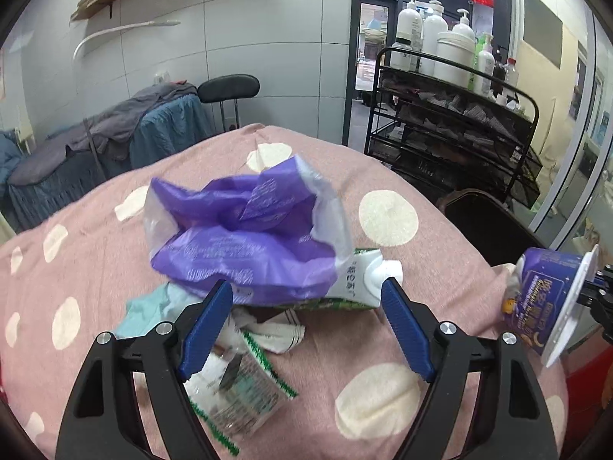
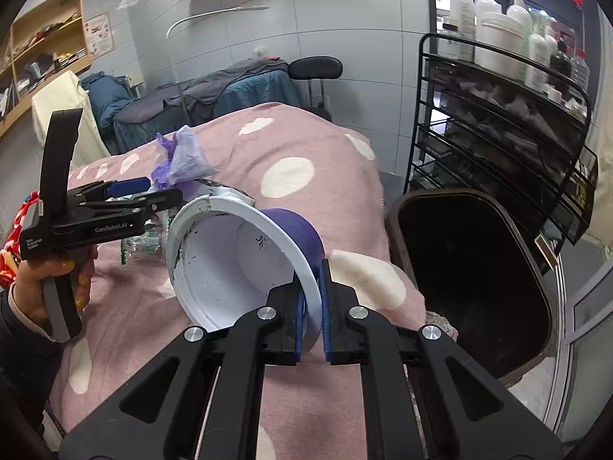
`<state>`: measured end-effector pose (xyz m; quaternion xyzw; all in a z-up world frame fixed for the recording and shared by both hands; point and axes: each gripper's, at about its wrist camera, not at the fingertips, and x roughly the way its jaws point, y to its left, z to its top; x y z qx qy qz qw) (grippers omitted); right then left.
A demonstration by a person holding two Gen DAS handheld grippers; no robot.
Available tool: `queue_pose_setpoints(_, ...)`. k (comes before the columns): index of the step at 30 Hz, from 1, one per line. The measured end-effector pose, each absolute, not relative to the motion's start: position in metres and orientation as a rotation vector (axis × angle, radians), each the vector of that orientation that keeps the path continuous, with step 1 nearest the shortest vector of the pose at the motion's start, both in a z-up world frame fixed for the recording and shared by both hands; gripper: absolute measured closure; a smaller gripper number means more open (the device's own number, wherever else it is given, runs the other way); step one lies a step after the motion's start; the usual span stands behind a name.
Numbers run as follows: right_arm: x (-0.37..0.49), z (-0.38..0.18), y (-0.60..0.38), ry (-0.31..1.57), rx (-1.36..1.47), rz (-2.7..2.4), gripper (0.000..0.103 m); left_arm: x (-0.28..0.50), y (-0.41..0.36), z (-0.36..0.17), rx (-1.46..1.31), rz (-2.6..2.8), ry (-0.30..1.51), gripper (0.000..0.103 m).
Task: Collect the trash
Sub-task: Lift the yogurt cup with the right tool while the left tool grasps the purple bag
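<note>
Right hand-held gripper [image 2: 311, 306] clamps the rim of a purple cup [image 2: 245, 264] beside the dark bin [image 2: 475, 287]; left hand-held gripper [image 1: 306, 299], jaws wide, hovers at the purple bag [image 1: 245, 230] left of that bin.

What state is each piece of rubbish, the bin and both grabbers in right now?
Purple cup: empty, tipped sideways, rim clamped.
Right gripper: shut on the cup.
Left gripper: open, above the pile.
Purple bag: crumpled, mouth open.
Carton: lying flat, capped.
Bin: open.
</note>
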<state>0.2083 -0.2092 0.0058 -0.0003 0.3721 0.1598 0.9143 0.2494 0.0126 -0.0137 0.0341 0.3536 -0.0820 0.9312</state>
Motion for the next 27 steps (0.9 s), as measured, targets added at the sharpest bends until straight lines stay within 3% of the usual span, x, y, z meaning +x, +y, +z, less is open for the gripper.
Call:
queue_pose_setpoints(3,0.207,0.002,-0.215,0.772,0.013,0.325,0.094,0.256,-0.004,-0.017,0.142,-0.141,0.71,0.03)
queue_pose_setpoints(9,0.206,-0.005,-0.221,0.772,0.043,0.329,0.094,0.275,-0.009,-0.026,0.186,-0.039,0.714,0.065)
queue_pose_setpoints(11,0.206,-0.005,-0.221,0.769,0.051,0.329,0.094,0.276,-0.005,-0.026,0.172,-0.018,0.709,0.087)
queue_pose_setpoints(14,0.206,-0.007,-0.225,0.764,0.069,0.329,0.094,0.271,-0.004,-0.021,0.17,-0.012,0.68,0.098)
queue_pose_setpoints(27,0.2,-0.012,-0.243,0.731,0.116,0.315,0.094,0.23,-0.004,0.033,0.099,-0.04,0.507,0.101)
